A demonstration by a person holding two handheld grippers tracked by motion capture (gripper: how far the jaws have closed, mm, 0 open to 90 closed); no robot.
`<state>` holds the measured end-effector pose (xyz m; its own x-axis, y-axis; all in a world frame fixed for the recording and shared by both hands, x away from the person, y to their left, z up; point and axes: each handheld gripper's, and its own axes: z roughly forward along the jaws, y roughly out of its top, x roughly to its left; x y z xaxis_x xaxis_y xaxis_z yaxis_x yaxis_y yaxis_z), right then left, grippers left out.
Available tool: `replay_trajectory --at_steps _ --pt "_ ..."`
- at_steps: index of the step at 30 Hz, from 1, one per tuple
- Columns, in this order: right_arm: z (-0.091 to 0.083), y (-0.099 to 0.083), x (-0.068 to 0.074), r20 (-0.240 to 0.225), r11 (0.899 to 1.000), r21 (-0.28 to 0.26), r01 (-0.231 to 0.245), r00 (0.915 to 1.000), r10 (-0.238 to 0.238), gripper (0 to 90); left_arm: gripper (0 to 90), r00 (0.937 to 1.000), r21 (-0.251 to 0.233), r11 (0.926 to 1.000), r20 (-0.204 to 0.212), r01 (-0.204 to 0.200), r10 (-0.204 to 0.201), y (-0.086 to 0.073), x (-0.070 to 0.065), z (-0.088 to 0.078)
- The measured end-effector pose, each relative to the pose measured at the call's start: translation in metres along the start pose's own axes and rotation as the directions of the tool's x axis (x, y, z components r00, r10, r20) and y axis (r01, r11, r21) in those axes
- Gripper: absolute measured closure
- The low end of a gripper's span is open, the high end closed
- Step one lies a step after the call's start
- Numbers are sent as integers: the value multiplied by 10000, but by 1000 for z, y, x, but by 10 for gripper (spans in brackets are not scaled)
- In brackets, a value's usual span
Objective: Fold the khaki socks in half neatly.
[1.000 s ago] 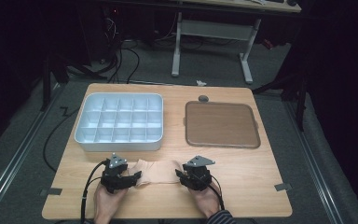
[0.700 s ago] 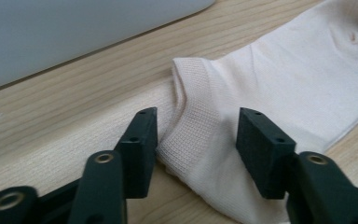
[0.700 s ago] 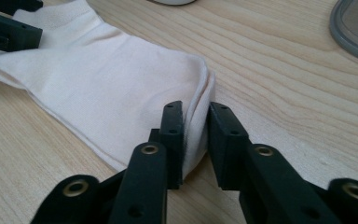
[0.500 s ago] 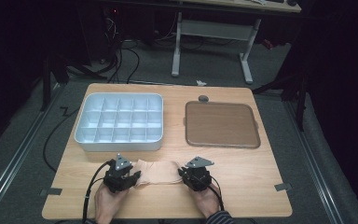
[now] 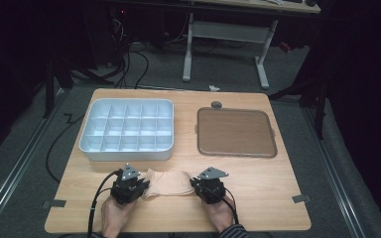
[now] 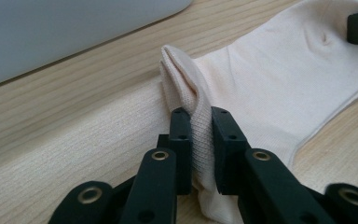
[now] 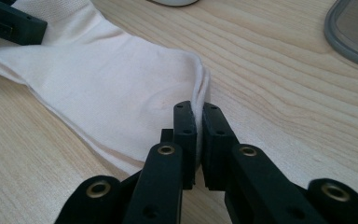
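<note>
A pale wood table (image 5: 258,183) stands in a dark room; both grippers, open 1 second ago, have just closed: the left gripper (image 6: 200,126) and right gripper (image 7: 199,119) each pinch the sock (image 5: 171,182).

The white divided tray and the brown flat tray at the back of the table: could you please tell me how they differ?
The white divided tray has tall walls and a grid of many small compartments; the brown flat tray is shallow, with one undivided surface. The white divided tray lies at the left of the table, the brown flat tray at the right. Both are rectangular with rounded corners, and nothing lies in either.
</note>
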<state>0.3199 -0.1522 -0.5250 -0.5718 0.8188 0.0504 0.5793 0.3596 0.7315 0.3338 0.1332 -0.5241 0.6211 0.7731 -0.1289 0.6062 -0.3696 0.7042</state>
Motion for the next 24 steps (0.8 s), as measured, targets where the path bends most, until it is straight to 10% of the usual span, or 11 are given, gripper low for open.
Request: replay_trajectory --at_steps 24 --pt "-28 -17 -23 569 9979 -426 -492 9970 516 861 811 9951 -439 9990 973 -125 168 17 -20 13"
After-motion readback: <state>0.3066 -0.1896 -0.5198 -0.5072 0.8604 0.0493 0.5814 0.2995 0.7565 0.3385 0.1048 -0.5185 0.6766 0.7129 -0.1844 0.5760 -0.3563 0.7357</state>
